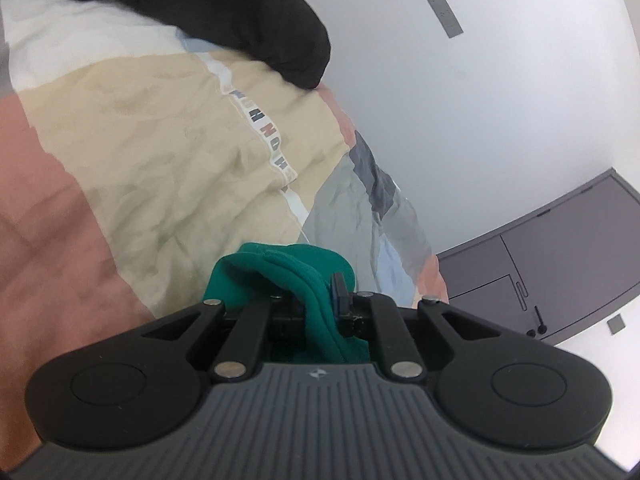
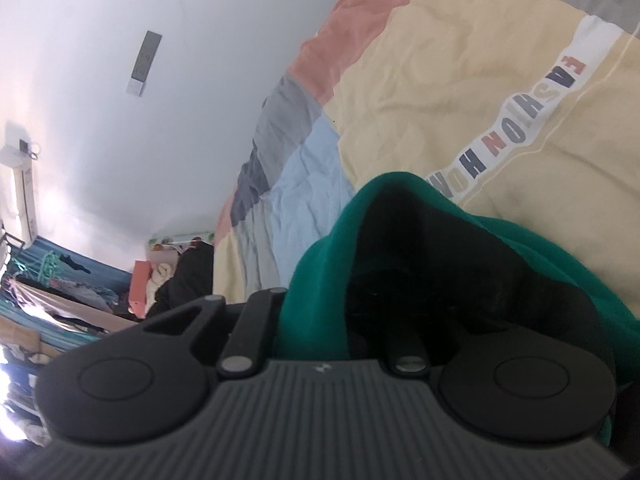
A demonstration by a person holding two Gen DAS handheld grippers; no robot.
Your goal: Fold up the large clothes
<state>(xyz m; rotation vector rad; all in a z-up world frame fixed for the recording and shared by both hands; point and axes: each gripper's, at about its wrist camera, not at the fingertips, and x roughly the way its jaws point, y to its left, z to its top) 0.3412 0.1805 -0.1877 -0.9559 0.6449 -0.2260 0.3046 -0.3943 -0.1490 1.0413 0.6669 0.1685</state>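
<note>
Bed (image 1: 160, 152) under a patchwork quilt (image 2: 420, 92): cream middle panel, salmon at 9 o'clock in the left wrist view, grey and pale blue patches toward 4 o'clock by the wall-side edge. White strip with coloured letters (image 2: 532, 120) across the cream, running from 2 to 5 o'clock in the right wrist view. Quilt creased all over. Black garment (image 1: 248, 12) heaped on the quilt at 12 o'clock in the left wrist view, draped over the white and cream patches. Green cloth (image 1: 280, 276) at 6 o'clock low over the cream panel; cannot tell whether touching the quilt.
</note>
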